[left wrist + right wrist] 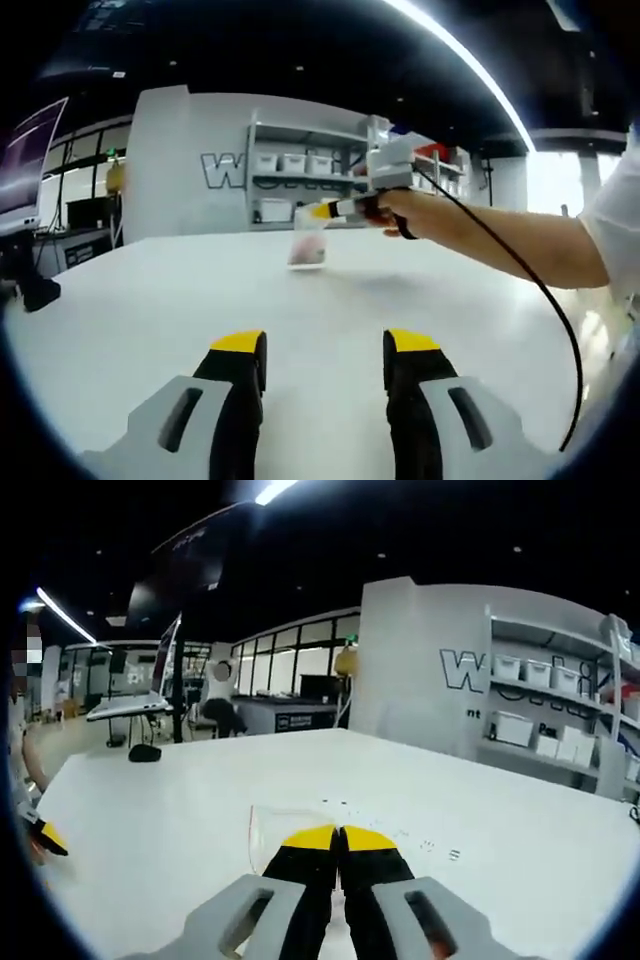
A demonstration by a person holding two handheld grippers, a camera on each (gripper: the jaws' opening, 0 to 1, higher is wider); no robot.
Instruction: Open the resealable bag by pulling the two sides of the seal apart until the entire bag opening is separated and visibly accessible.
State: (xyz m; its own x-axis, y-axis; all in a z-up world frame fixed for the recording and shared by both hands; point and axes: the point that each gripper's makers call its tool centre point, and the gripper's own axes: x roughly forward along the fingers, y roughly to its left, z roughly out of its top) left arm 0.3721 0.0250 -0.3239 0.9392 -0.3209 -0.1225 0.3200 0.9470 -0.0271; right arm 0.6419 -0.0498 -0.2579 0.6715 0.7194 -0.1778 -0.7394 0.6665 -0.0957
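Note:
In the left gripper view a small clear resealable bag [308, 243] with something pinkish inside hangs just above the white table [160, 310]. The right gripper [322, 211], held in a person's hand, pinches its top edge from the right. My left gripper [325, 345] stands open near the table's front, well short of the bag, with nothing between its yellow-tipped jaws. In the right gripper view my right gripper [338, 838] is shut on the bag [268, 832], whose clear film spreads left of and under the jaws. The left gripper's yellow tip [47, 840] peeks in at the far left.
A black cable [520, 270] trails from the right gripper past the person's forearm. A laptop on a stand [130, 705] and a small black object [145, 752] sit at the table's far end. Shelves with white bins [300, 170] line the back wall.

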